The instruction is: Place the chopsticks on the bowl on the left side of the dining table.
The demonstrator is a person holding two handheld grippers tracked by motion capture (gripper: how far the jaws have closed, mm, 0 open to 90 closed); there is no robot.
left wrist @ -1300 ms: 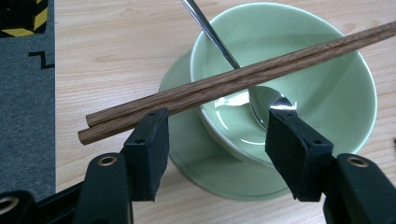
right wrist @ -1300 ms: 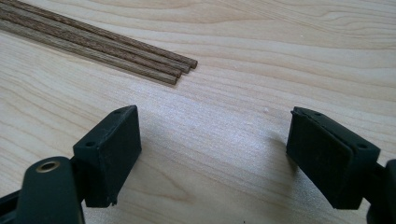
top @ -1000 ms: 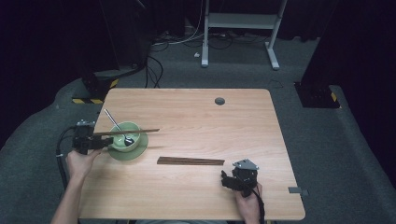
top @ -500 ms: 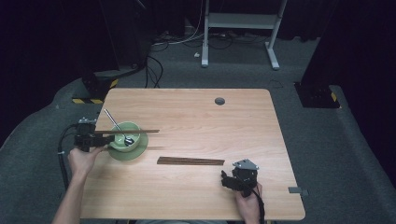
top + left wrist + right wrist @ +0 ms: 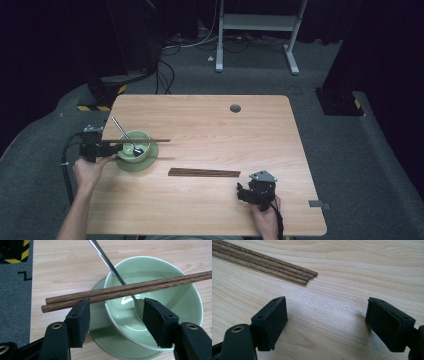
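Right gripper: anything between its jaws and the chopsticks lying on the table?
Nothing visible. The right gripper is open over bare table, and the chopsticks on the table lie just ahead, ends toward it.

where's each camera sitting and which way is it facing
High view: above the person's side, looking forward and down on the table; both forearms and grippers show.
Left gripper view: rides the left gripper, looking over the bowl, spoon and chopsticks; open fingers show.
Right gripper view: rides the right gripper, facing bare wood and chopstick tips.
High and left views share the bowl.
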